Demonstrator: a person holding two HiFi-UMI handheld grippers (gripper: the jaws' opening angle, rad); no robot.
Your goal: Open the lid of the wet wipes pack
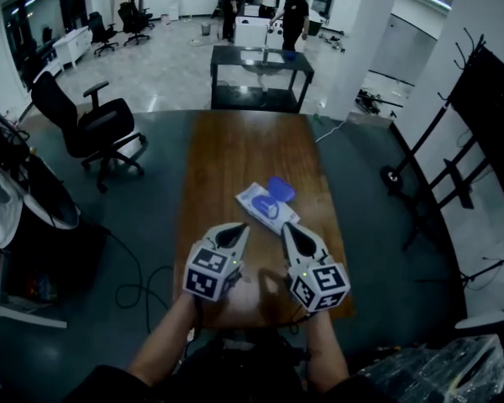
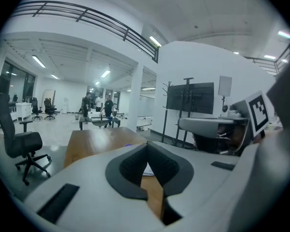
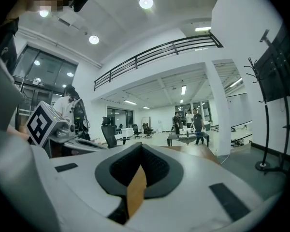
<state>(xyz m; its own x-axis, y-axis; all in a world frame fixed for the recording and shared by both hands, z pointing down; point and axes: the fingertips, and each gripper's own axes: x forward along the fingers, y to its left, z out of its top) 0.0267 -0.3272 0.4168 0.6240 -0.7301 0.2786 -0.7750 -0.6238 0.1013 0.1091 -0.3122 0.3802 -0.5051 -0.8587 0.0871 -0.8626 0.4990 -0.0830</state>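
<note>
Lying on the table [image 1: 227,149]: a soft, light wet wipes pack [image 1: 264,208], its blue lid [image 1: 280,189] apparently up.
Head view: left gripper [image 1: 235,235] and right gripper [image 1: 287,230] hover just short of it; pinch the stiff lid edge, since the film looks slippery. Left gripper view: jaws pressed together, empty. Right gripper view: same.

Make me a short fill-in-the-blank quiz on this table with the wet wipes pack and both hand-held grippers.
The table under the wet wipes pack is made of ____.
The pack's lid is coloured ____.
The left hand-held gripper and the right hand-held gripper both have jaws that are ____.
The black office chair stands on the table's ____ in the head view.
Missing words: wood; blue; shut; left.
</note>
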